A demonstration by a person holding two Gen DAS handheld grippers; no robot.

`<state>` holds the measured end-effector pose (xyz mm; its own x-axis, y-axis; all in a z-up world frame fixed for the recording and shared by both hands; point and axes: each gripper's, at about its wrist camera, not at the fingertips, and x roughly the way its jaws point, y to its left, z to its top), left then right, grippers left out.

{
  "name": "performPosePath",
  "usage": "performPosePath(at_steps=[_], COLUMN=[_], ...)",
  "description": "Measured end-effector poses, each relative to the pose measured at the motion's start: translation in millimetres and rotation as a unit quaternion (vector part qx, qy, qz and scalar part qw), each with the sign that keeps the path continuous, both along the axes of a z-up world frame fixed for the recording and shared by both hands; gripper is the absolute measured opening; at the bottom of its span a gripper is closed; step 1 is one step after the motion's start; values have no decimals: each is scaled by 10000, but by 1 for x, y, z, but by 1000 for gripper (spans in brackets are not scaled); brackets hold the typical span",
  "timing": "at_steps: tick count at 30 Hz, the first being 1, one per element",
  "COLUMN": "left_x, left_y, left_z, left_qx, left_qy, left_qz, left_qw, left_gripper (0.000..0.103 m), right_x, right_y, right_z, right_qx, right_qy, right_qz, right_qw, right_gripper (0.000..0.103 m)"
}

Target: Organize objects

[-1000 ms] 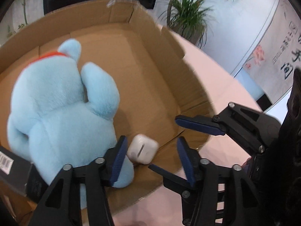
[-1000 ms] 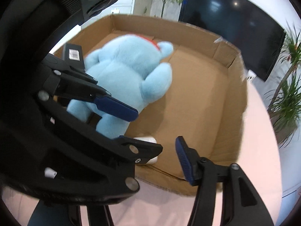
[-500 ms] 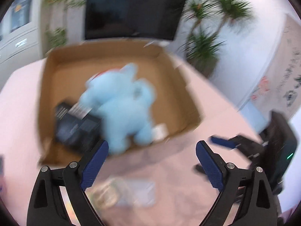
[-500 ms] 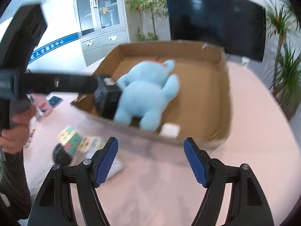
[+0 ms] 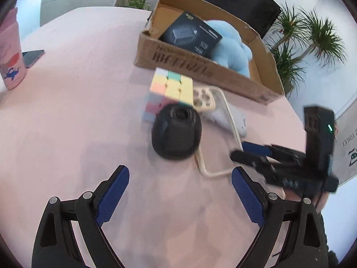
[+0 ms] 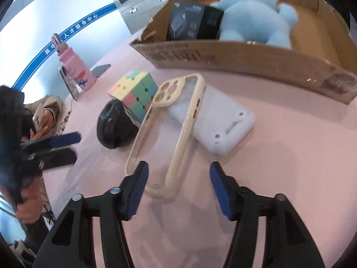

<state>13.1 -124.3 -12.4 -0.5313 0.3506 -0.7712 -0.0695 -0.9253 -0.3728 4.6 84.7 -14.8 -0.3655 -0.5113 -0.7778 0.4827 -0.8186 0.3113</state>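
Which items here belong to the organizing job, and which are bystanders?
Job: cardboard box, blue plush, black carton, cube, phone case, black mouse, white slab.
Bystanders: pink bottle, phone, plants.

In the left wrist view, the round black mouse-like object (image 5: 176,132) is motion-blurred and covers the near lower corner of the pastel puzzle cube (image 5: 170,91); the right gripper (image 5: 250,154) at the right edge is also smeared, so its jaw gap cannot be read there. The open brown cardboard box (image 6: 234,58) hides the lower parts of the light-blue plush toy (image 6: 254,15) and the black printed carton (image 6: 189,23) behind its near wall. The cream-rimmed clear phone case (image 6: 176,120) overlaps the white flat slab (image 6: 223,120), and the pink bunny-topped bottle (image 5: 10,51) is cut off by the left edge.
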Motion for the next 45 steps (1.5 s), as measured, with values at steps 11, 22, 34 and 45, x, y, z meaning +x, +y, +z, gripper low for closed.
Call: performPosePath(at_steps=[11,22,34,45], left_x=[14,-39,-18,25], left_y=[58,77,137,199], left_z=[-7,-18,-31,-30], left_qx=[-310,-540,-1608,-1476], left_qy=[309,-94,290,622], left_qz=[-544,-331,-787,-1802], left_qw=[9976,9979,9834,9705], left_gripper=[93,93,79,80], right_x=[30,2,16,32], right_y=[74,69,101,87], right_z=[9,13,20,5], right_qx=[-67,-1,-501,-774], right_qy=[9,41,-170,-710], right_qz=[-399,-838,-939,-815], right_qw=[9992,9965,9942,9911], right_gripper=[0,57,60,33])
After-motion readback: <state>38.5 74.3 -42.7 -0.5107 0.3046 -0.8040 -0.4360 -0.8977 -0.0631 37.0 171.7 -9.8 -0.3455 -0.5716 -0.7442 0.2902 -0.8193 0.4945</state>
